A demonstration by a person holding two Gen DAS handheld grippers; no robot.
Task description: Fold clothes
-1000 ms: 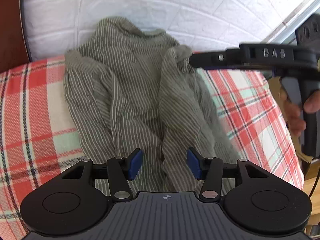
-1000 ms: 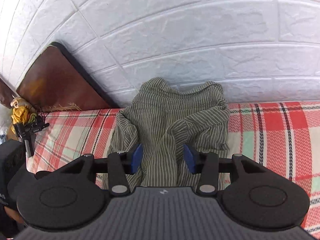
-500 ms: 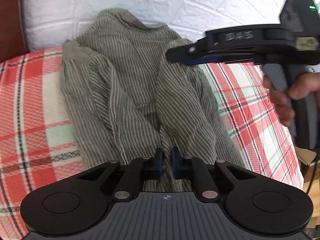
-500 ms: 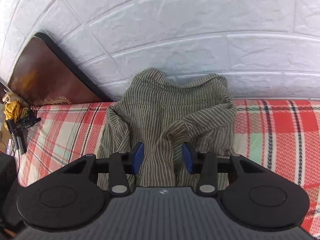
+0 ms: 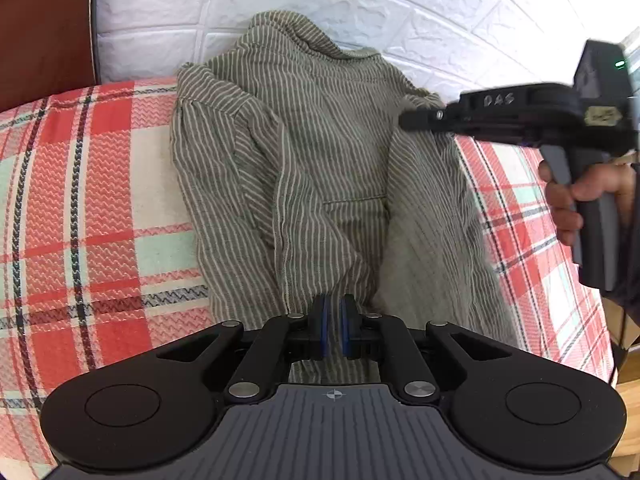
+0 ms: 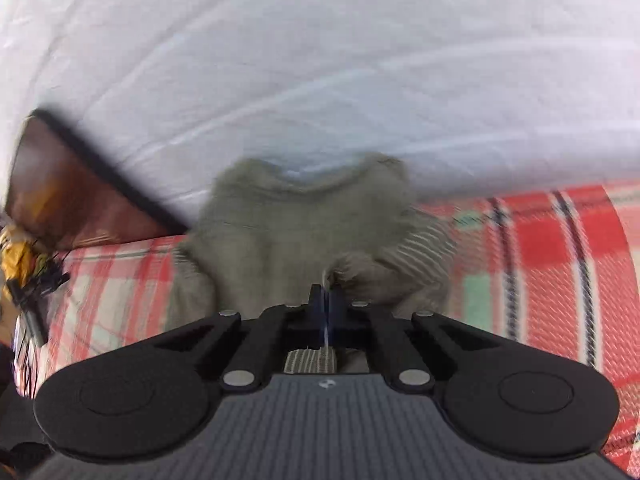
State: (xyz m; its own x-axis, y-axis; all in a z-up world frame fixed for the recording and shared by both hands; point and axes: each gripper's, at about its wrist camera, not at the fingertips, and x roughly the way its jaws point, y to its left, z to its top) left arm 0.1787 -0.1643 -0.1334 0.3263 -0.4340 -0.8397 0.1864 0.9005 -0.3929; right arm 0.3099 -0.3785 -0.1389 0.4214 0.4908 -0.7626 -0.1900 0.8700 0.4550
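Observation:
An olive shirt with thin white stripes (image 5: 320,168) lies rumpled on the plaid cover, its collar up against the white wall. My left gripper (image 5: 334,328) is shut on the shirt's near hem at the middle. In the right wrist view, blurred by motion, the shirt (image 6: 288,232) fills the centre, and my right gripper (image 6: 326,312) is shut on a fold of its cloth. Seen from the left wrist, the right gripper (image 5: 412,120) reaches in from the right over the shirt's right shoulder, held by a hand (image 5: 580,196).
The bed cover (image 5: 100,208) is red, white and green plaid. A white brick-pattern wall (image 5: 360,8) stands right behind the shirt. A dark brown headboard (image 6: 60,188) rises at the left, with yellow and black clutter (image 6: 24,268) beside it.
My left gripper went from open to shut on the shirt's hem. My right gripper, open half a second ago, has shut on the cloth and is moving fast.

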